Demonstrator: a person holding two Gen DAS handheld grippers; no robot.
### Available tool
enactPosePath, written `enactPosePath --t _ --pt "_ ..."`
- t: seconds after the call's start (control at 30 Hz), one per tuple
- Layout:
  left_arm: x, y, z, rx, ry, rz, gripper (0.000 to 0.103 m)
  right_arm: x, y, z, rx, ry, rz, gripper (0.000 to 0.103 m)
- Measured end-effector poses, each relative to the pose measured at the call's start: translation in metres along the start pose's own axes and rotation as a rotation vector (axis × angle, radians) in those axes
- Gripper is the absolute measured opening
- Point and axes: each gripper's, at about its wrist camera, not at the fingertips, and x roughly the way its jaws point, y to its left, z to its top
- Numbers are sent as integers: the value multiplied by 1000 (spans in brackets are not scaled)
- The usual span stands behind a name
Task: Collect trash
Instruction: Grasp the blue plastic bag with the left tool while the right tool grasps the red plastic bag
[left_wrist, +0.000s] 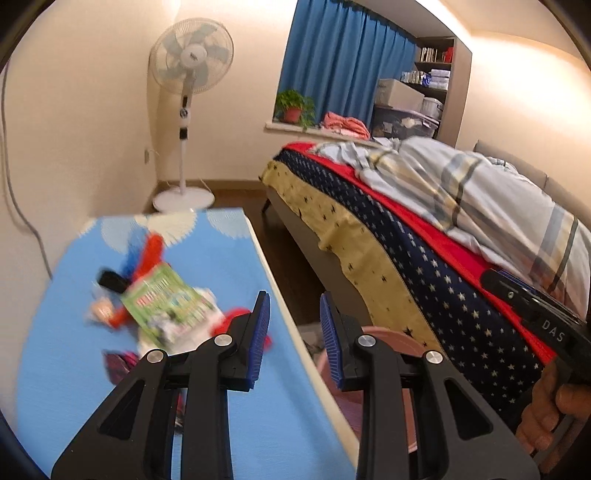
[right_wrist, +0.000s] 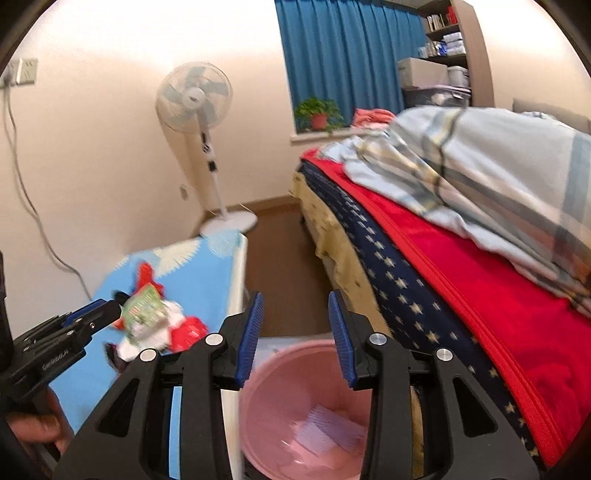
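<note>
A bed (right_wrist: 480, 258) with a red blanket and a striped quilt fills the right side of the room. Beside it stands a table (left_wrist: 229, 266) covered in a blue cloth. A pink bin (right_wrist: 291, 398) sits on the floor between table and bed, with a pale wrapper lying inside. On the table, a heap of trash (left_wrist: 166, 306) lies near the middle: a green printed packet on top of red and white wrappers. The right gripper (right_wrist: 295, 325) hangs above the bin, jaws apart with nothing between them. The left gripper (left_wrist: 295, 325) hovers over the table's edge, near the trash, jaws likewise apart and empty
</note>
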Motion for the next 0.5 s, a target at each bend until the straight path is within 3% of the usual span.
enactPosePath --t 0.17,0.3,0.5 --pt "-21 43 47 9 -51 28 29 2 28 39 -15 -44 119 29" --pt "-36 94 84 25 -118 105 26 16 60 74 -34 -77 209 24" --pt "-26 165 100 -21 -152 188 21 62 120 98 -111 -92 335 23"
